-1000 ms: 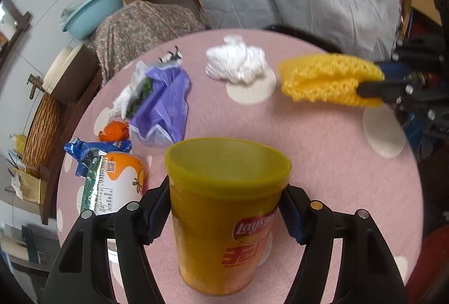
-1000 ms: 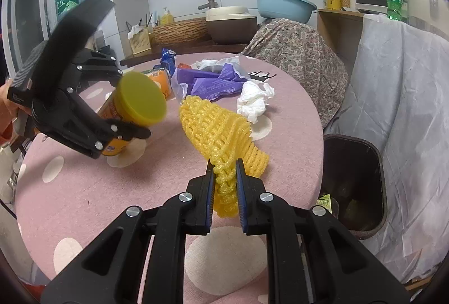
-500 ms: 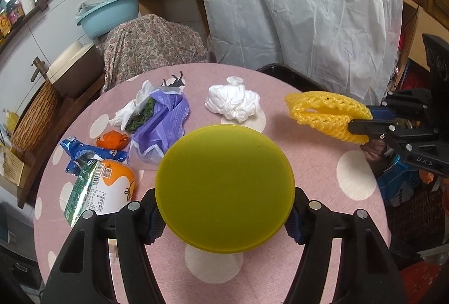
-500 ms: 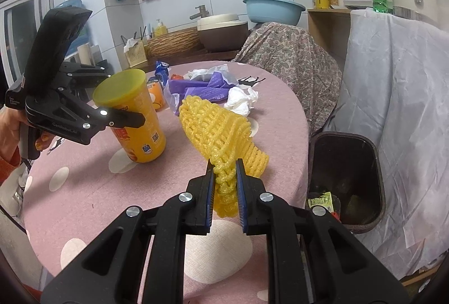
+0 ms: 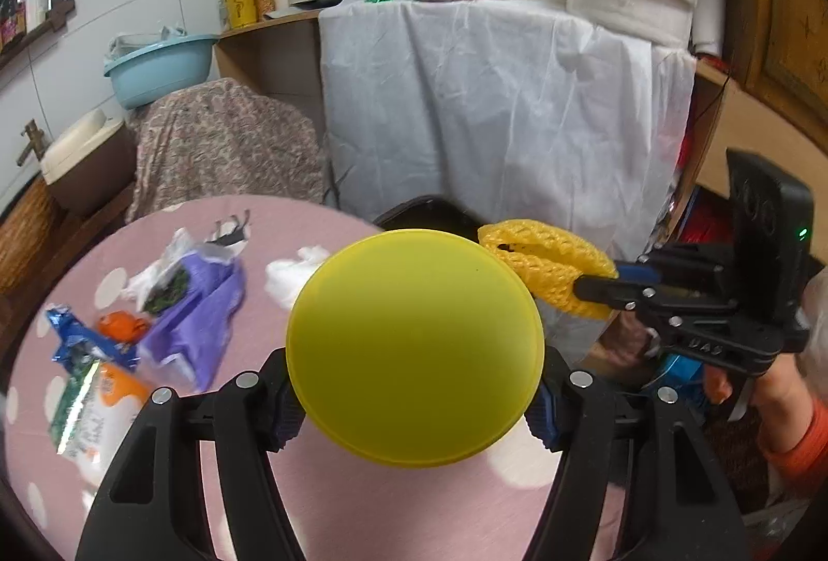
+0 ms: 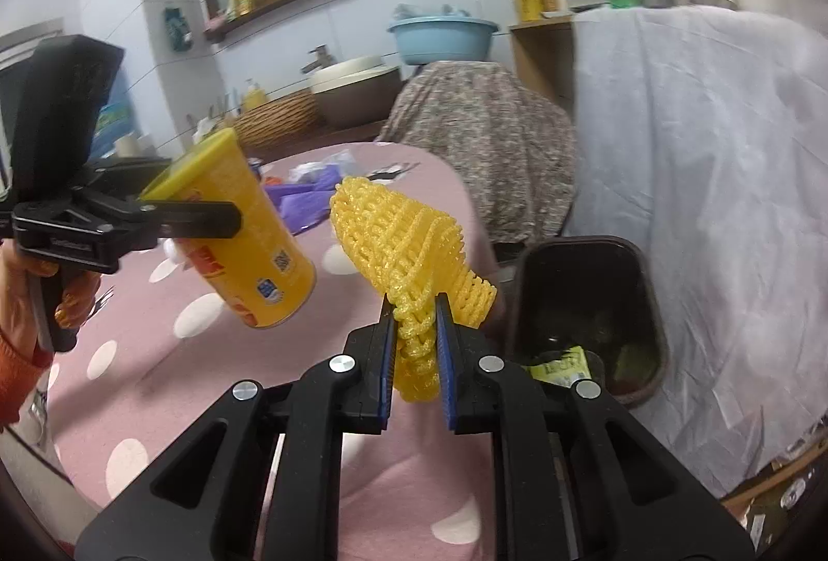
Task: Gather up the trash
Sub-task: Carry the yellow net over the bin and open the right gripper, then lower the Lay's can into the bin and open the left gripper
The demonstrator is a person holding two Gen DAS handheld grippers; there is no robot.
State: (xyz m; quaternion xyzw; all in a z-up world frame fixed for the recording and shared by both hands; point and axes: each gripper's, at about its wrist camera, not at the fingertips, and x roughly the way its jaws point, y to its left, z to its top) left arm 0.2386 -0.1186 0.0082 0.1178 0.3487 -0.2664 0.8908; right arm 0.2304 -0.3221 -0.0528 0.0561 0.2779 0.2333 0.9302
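Dark bin (image 6: 585, 302) holds wrappers; left jaws clamp can (image 6: 243, 240), right jaws pinch net (image 6: 403, 245).

Can (image 6: 248, 245): in my left claw (image 5: 414, 400), tilted, off the table (image 6: 171, 380). Net (image 6: 409, 250): in my right claw (image 6: 416, 349), right of the can, over the table's edge. Bin (image 6: 641, 281): beside the table, ahead of the net; wrapper (image 6: 561, 362) in it. Bag (image 5: 199, 318), tissue (image 5: 287, 274), packets (image 5: 85, 385): on the table, left of the can. Chair (image 5: 222, 147): behind the table.
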